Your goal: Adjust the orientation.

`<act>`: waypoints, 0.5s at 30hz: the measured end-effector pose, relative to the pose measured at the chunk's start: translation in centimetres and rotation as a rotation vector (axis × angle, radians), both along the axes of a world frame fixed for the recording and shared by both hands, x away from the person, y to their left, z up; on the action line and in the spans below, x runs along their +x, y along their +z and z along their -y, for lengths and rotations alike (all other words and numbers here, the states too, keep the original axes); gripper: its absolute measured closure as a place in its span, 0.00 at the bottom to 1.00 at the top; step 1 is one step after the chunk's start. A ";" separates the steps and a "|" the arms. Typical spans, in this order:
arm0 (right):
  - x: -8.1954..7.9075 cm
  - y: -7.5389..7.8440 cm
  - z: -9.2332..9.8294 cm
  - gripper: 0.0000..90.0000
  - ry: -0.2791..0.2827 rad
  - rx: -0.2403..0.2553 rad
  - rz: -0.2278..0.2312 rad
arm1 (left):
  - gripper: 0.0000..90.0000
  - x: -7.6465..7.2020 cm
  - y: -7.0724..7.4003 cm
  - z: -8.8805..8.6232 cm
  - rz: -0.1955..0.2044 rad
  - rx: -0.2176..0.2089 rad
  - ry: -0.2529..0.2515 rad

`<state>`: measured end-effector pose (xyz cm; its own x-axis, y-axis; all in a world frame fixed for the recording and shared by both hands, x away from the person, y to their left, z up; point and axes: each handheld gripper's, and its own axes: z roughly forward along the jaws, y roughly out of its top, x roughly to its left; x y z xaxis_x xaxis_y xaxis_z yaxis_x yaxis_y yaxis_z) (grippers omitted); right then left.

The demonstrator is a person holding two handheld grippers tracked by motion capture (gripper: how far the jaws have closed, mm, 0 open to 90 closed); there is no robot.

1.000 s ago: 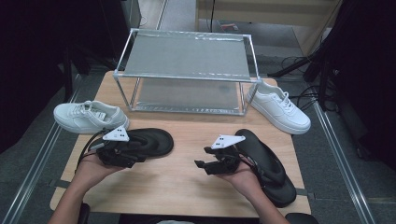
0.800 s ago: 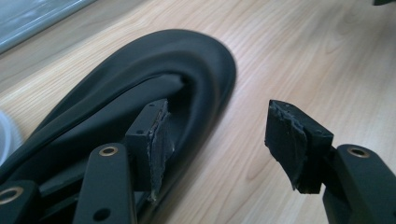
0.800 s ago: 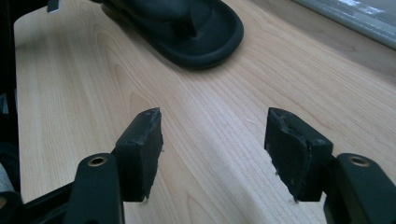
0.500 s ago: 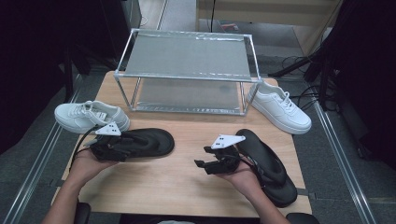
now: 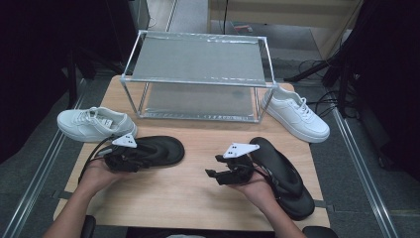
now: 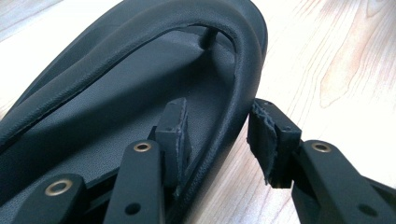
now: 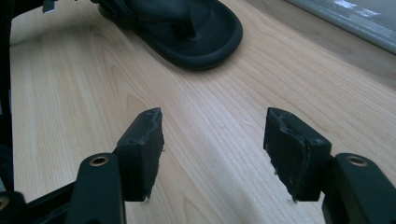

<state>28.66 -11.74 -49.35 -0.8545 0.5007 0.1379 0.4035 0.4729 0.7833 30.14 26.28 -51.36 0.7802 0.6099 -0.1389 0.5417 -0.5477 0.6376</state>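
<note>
Your left tool [image 5: 141, 157] sits at the heel end of the left black flip-flop [image 5: 157, 150] on the wooden surface [image 5: 198, 198]; its jaws have just been closing and now straddle the sandal's strap and edge, one pad [image 6: 173, 135] inside, one outside, not yet pinching. Your right tool [image 5: 214, 166] hovers spread and empty, the right black flip-flop [image 5: 285, 173] just beside your hand
</note>
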 end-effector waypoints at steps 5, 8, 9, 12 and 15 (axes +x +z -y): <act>0.1 0.1 0.2 0.43 -0.009 0.012 -0.002 | 0.71 0.0 0.0 0.0 0.005 0.005 -0.012; 0.2 0.1 0.3 0.43 -0.017 0.025 -0.007 | 0.74 -0.1 0.0 0.0 0.010 0.007 -0.020; 0.3 0.1 0.3 0.43 -0.019 0.027 -0.008 | 0.77 -0.1 0.0 0.1 0.012 0.007 -0.029; 0.4 0.1 0.3 0.43 -0.023 0.036 -0.008 | 0.86 -0.3 0.2 0.5 0.014 0.016 -0.058; 0.4 0.2 0.5 0.43 -0.028 0.035 -0.009 | 0.91 -0.2 0.5 0.7 0.003 0.015 -0.041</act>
